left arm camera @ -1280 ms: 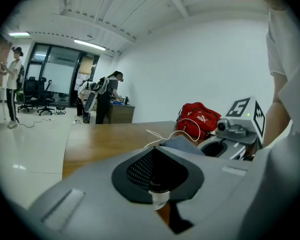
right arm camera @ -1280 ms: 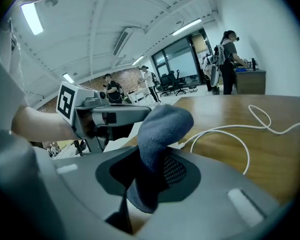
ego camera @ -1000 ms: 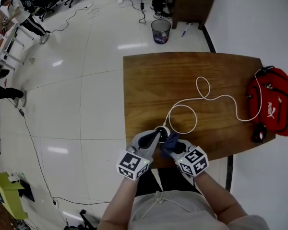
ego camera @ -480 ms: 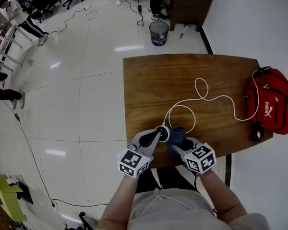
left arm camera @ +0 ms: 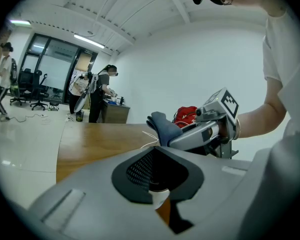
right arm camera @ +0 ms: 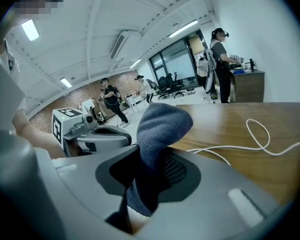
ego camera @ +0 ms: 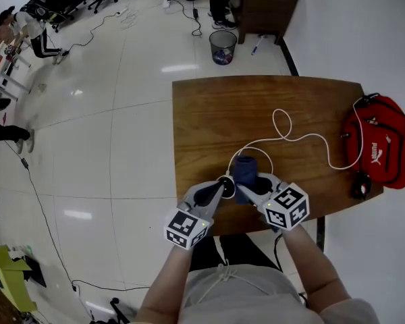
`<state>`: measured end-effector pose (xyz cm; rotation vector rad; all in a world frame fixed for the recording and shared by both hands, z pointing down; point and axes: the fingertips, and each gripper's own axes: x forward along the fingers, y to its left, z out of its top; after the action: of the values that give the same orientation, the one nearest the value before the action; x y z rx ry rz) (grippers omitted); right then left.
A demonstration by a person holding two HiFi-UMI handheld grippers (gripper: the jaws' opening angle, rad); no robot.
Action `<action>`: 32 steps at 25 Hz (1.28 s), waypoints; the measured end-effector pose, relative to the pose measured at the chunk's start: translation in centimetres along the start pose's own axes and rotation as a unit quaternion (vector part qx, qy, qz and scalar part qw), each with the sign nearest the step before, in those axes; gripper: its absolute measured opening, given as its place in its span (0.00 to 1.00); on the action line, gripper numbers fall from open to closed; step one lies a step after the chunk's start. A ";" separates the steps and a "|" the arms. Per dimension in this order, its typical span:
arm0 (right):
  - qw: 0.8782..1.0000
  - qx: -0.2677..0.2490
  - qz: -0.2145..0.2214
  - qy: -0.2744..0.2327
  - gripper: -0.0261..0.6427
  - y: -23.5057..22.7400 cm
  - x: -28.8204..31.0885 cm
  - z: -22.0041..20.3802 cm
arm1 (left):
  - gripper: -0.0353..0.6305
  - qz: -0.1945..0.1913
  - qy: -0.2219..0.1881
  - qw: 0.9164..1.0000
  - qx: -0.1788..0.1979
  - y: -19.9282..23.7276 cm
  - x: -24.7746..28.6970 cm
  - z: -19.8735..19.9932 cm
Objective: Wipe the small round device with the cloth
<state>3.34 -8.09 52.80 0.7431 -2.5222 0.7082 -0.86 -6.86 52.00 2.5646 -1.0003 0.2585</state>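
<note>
The small round device (ego camera: 227, 185), white-rimmed with a dark middle, sits at the near edge of the wooden table (ego camera: 209, 113). My left gripper (ego camera: 218, 190) is shut on it; in the left gripper view only a white sliver of the device (left arm camera: 159, 198) shows between the jaws. My right gripper (ego camera: 251, 183) is shut on the blue cloth (ego camera: 244, 169), which stands up out of the jaws just right of and beyond the device. In the right gripper view the cloth (right arm camera: 157, 134) fills the jaws and the left gripper (right arm camera: 97, 136) lies to the left.
A white cable (ego camera: 290, 137) loops from the device across the table to a red bag (ego camera: 381, 147) at the right edge, with a small black object (ego camera: 362, 186) below it. A waste bin (ego camera: 222, 46) stands on the floor beyond the table. People stand far off.
My right gripper has risen and moved away from me with the cloth, from beside the device to just beyond it. The left gripper and the device have stayed put.
</note>
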 end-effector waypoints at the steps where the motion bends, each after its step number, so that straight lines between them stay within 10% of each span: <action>1: 1.000 0.009 -0.005 0.000 0.20 -0.5 0.1 -0.2 | 0.06 -0.001 -0.001 1.000 0.000 0.0 0.0 0.0; 14: 0.989 0.120 0.002 0.087 0.19 -4.2 3.4 -8.0 | 0.06 -0.002 -0.007 1.000 -0.018 0.4 0.4 0.3; 23: 0.992 -0.053 0.104 0.051 0.19 -0.5 0.8 4.5 | 0.06 0.004 0.009 1.000 -0.020 0.4 0.5 -0.1; 32: 0.968 -0.125 0.151 0.156 0.19 0.1 6.4 3.2 | 0.06 0.003 0.014 1.000 -0.002 0.2 0.5 0.3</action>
<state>-2.39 -12.21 53.52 0.1446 -2.3896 0.5366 -0.60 -7.41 51.97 2.5477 -0.9973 0.2922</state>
